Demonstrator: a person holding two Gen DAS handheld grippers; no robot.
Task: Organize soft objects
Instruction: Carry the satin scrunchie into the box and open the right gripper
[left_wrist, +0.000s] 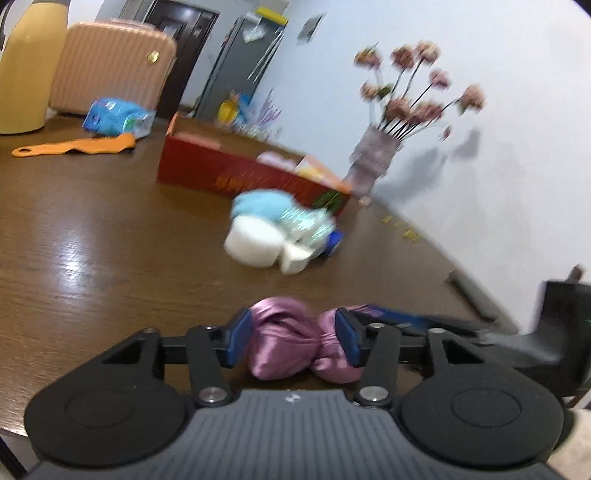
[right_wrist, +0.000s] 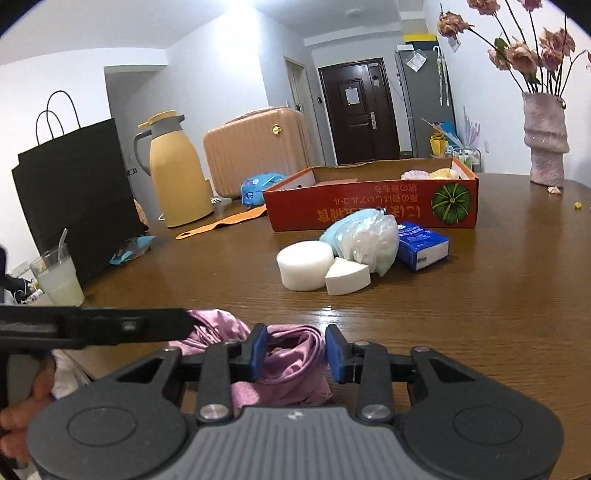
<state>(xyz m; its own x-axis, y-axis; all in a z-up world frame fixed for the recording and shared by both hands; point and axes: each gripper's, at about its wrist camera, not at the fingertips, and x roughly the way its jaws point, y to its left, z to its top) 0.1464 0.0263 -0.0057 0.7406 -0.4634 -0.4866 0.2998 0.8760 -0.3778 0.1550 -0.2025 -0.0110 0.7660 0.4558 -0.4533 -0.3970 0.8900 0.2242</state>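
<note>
A knotted purple satin cloth (left_wrist: 291, 341) lies at the near edge of the brown table (left_wrist: 110, 229). My left gripper (left_wrist: 293, 338) is shut on its bundled part. My right gripper (right_wrist: 295, 350) is shut on the looser end of the same cloth (right_wrist: 291, 363). Farther out lie a round white sponge (right_wrist: 304, 264), a white wedge sponge (right_wrist: 347, 277), a bagged light-blue fluffy item (right_wrist: 364, 236) and a blue tissue pack (right_wrist: 423, 245). Behind them is a red cardboard box (right_wrist: 369, 206) holding some soft items.
A yellow thermos (right_wrist: 177, 173), pink suitcase (right_wrist: 255, 151), black paper bag (right_wrist: 77, 195), a drink glass (right_wrist: 59, 277), an orange flat tool (right_wrist: 221, 223) and a blue packet (right_wrist: 258, 186) stand at left. A vase of flowers (right_wrist: 545, 140) stands at right by the wall.
</note>
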